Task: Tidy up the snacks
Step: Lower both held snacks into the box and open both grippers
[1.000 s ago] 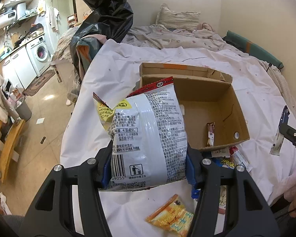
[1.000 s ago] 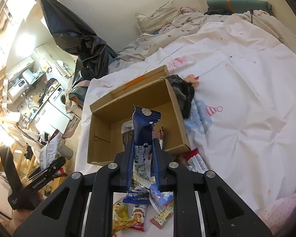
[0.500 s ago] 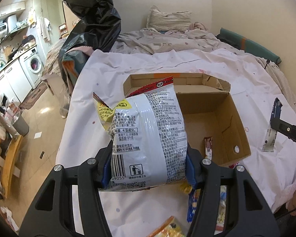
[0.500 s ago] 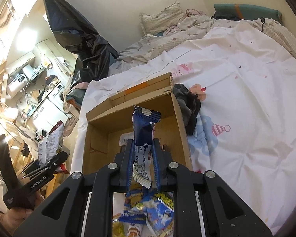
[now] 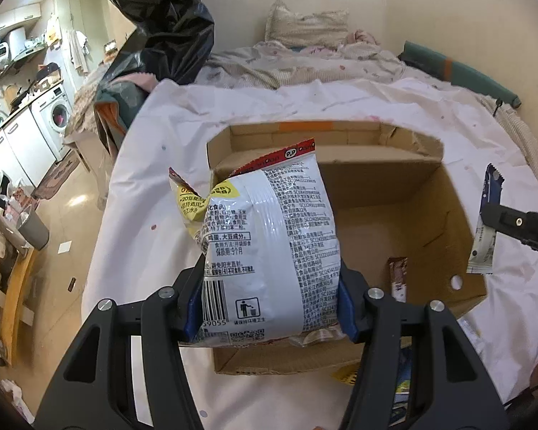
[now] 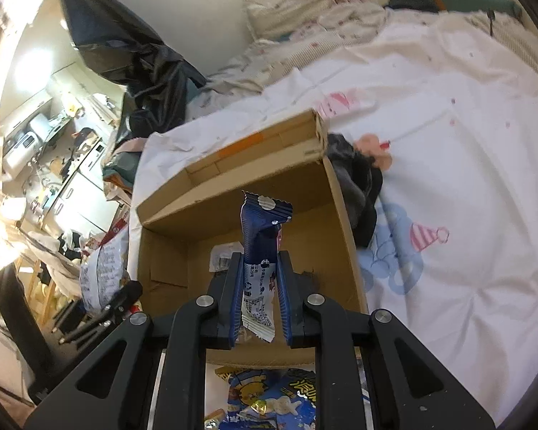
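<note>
Holding white snack bag [image 5: 269,251], crinkly.

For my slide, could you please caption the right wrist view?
Right gripper holds a blue snack bar over the open cardboard box on the bed.

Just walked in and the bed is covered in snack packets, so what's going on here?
A person is sorting snacks into the open brown cardboard box on the white bedsheet. The left gripper clamps a large white crinkly snack bag above the box's near edge. The right gripper pinches a slim dark blue wrapped bar, upright over the box. A small brown packet already lies inside; more colourful packets wait outside.
</note>
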Available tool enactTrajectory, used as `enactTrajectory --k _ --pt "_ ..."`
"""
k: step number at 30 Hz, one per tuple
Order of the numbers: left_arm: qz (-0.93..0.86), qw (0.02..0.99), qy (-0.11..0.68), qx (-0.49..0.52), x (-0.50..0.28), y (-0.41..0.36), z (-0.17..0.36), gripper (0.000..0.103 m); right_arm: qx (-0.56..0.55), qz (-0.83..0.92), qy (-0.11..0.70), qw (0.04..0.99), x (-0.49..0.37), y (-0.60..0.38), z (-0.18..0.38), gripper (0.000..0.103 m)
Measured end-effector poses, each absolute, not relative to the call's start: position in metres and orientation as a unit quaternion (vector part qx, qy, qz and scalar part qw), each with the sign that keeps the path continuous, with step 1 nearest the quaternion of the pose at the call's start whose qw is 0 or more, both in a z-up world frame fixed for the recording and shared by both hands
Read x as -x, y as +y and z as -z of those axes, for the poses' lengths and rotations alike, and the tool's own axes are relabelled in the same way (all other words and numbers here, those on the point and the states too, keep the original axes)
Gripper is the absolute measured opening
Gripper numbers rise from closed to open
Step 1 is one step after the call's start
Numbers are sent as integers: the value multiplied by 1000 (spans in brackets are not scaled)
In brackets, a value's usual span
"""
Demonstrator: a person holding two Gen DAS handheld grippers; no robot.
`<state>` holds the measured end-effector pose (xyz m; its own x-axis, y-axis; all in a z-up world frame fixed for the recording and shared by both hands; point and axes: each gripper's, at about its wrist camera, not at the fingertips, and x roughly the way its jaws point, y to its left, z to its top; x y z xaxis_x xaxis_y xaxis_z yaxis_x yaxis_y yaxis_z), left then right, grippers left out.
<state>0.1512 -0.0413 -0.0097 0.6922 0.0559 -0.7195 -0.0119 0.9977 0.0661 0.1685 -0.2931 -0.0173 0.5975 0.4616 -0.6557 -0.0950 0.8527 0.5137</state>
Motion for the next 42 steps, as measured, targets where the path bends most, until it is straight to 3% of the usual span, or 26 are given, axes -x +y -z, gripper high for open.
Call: enactTrajectory --k 17,31,35,37,39,42 --pt "17 899 437 -17 -177 -43 35 55 -195 -143 523 818 -195 -252 73 20" --pt "22 904 425 -40 -173 -50 33 56 -197 -141 534 810 -195 -259 78 22" --pt "20 903 425 -54 -172 -52 33 67 -194 -146 533 811 -194 -257 76 24" --pt "17 905 422 -56 -170 -51 31 77 -193 -148 528 814 -193 -257 73 29" --pt "12 908 416 -52 -169 -49 29 88 -196 -148 524 815 -193 -258 71 56" --pt "15 910 412 -40 -169 -46 26 95 -200 -139 513 823 -191 -261 67 67"
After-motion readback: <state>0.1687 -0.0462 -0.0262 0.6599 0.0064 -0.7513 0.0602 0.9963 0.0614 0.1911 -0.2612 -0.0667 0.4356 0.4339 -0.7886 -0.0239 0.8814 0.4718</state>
